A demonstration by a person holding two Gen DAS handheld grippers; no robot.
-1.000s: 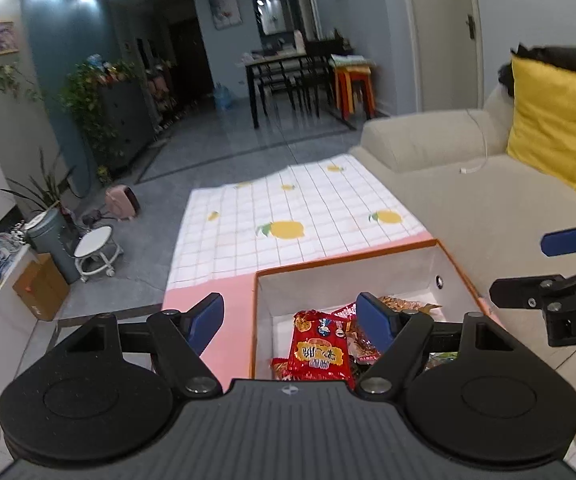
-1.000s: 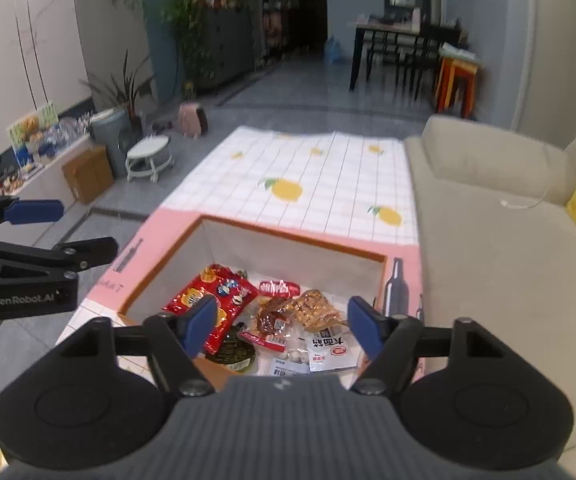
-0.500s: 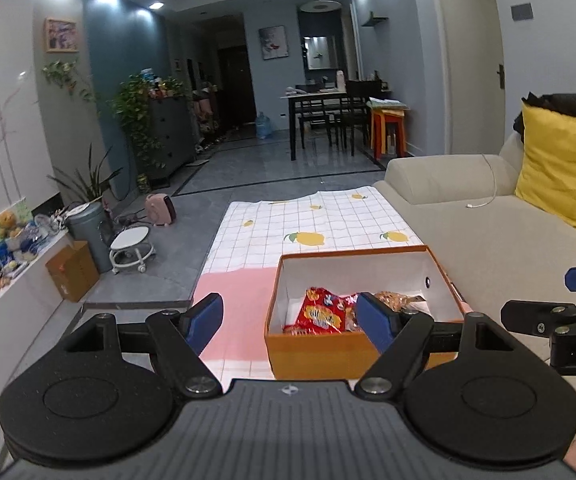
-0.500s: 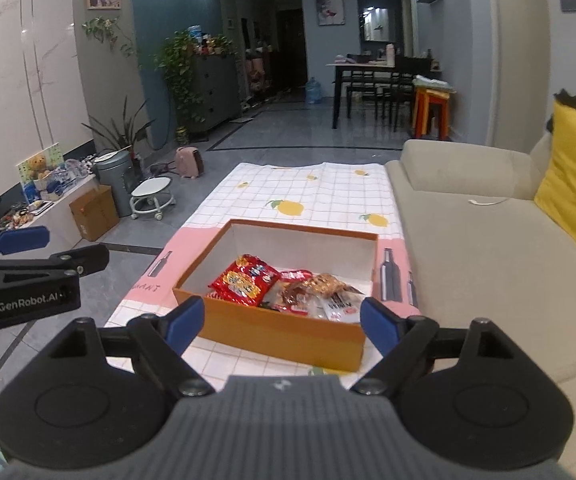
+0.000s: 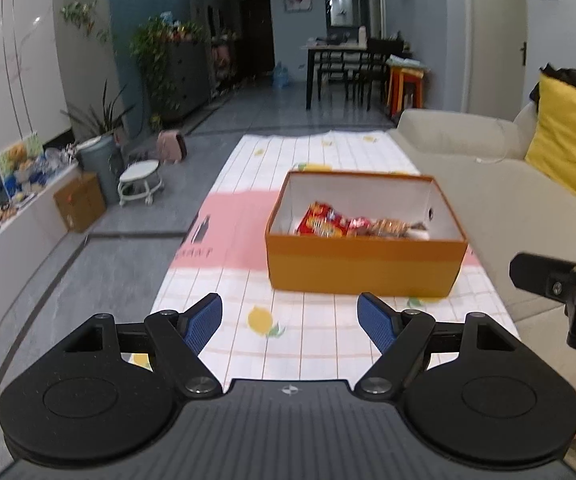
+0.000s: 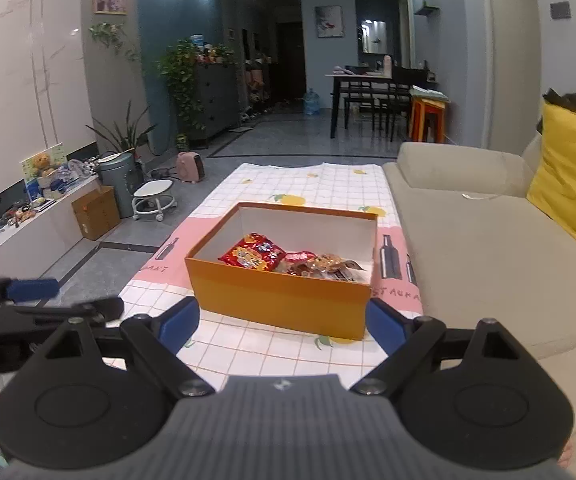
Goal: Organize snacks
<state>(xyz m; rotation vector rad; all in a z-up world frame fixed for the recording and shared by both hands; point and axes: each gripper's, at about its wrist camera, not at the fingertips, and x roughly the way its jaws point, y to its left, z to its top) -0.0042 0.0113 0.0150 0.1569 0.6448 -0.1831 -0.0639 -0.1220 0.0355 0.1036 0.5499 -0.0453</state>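
Observation:
An orange box (image 5: 362,270) (image 6: 280,300) with white inner walls stands on the lemon-print tablecloth (image 5: 288,320) (image 6: 248,348). Inside lie a red snack packet (image 5: 322,222) (image 6: 254,256) and several smaller brown and red packets (image 5: 388,226) (image 6: 320,264). My left gripper (image 5: 290,320) is open, back from the box's near wall, nothing between its blue pads. My right gripper (image 6: 282,324) is opening, its jaws spread wide in front of the box's near wall, nothing held. Each gripper shows at the edge of the other's view.
A beige sofa (image 5: 508,208) (image 6: 488,248) with a yellow cushion (image 5: 572,140) runs along the right of the table. On the floor at the left are a cardboard box (image 6: 96,212), a white stool (image 6: 154,196) and a grey bin (image 6: 118,176).
Both grippers have drawn back from over the box; it now stands farther off and whole in both views. The right gripper's jaws have spread wider.

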